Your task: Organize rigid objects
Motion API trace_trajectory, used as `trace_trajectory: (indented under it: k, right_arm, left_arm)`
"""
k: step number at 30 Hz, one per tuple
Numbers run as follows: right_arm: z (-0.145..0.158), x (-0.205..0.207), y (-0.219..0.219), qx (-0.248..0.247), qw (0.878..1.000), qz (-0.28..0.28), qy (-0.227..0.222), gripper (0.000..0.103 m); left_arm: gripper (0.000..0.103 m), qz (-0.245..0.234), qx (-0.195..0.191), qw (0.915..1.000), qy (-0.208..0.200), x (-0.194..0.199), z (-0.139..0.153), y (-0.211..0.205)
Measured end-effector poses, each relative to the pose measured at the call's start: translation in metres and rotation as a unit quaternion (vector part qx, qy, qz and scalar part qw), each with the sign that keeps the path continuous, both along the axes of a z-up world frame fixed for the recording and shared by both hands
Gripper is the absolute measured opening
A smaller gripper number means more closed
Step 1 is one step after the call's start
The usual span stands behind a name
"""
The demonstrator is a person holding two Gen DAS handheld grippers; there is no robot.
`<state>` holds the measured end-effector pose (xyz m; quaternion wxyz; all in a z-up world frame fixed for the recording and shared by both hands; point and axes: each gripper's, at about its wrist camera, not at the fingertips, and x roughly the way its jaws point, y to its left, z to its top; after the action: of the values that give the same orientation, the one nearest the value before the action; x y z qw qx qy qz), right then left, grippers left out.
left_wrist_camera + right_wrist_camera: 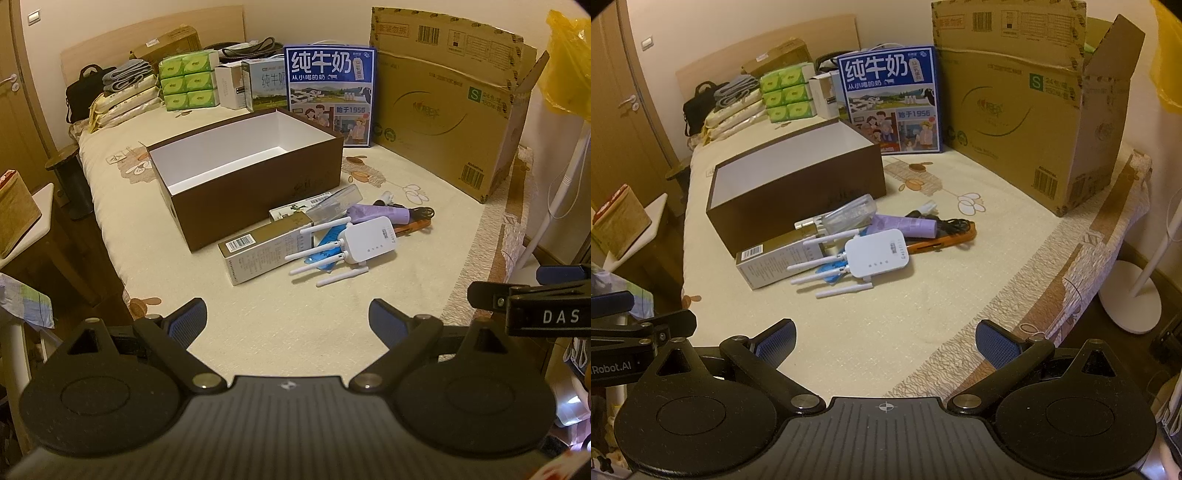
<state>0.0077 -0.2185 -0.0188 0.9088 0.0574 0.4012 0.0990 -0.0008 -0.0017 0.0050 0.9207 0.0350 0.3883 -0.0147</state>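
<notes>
An open brown box (258,192) (798,199) with a white inside stands on the bed, with nothing seen in it. In front of it lies a pile: a white router with antennas (364,242) (877,254), a long olive carton (266,251) (775,260), a clear plastic case (334,203) (851,214), a purple tube (376,214) (905,225), an orange tool (412,227) (942,242) and a blue item (327,245) under the router. My left gripper (286,323) is open and empty, short of the pile. My right gripper (884,343) is open and empty, near the bed's edge.
A blue milk carton (330,96) (892,99) and a big cardboard box (450,107) (1034,110) stand behind. Green tissue packs (188,81) (788,92), bags and folded cloth lie at the bed's far end. A white fan base (1130,299) stands on the floor right.
</notes>
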Motion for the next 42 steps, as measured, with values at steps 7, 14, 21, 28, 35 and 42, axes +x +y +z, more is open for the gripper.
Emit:
trace_trajectory:
  k: [7,14,21,28,35,42]
  right_arm:
    - [-0.001,0.001,-0.001,0.001,1.0,0.0,0.0,0.101]
    - [-0.001,0.001,0.0,0.001,1.0,0.0,0.0,0.101]
    - [-0.004,0.002,0.0,0.001,1.0,0.0,0.001,0.101]
    - [-0.006,0.003,0.001,0.001,1.0,0.0,0.002,0.101]
    - [-0.011,0.007,0.002,0.002,1.0,-0.001,0.007,0.101]
    - [-0.014,0.012,0.001,0.003,1.0,-0.002,0.012,0.101]
  left_arm:
    - [0.093,0.0,0.0,1.0,0.0,0.0,0.0,0.0]
    - [0.093,0.0,0.001,1.0,0.0,0.0,0.0,0.0]
    - [0.093,0.0,0.001,1.0,0.001,0.0,0.003,-0.004]
    - [0.093,0.0,0.001,1.0,0.001,0.001,0.001,-0.006]
    - [0.093,-0.001,0.001,1.0,0.003,0.003,-0.011,-0.013]
    - [0.093,-0.001,-0.001,1.0,0.009,0.01,-0.017,-0.013]
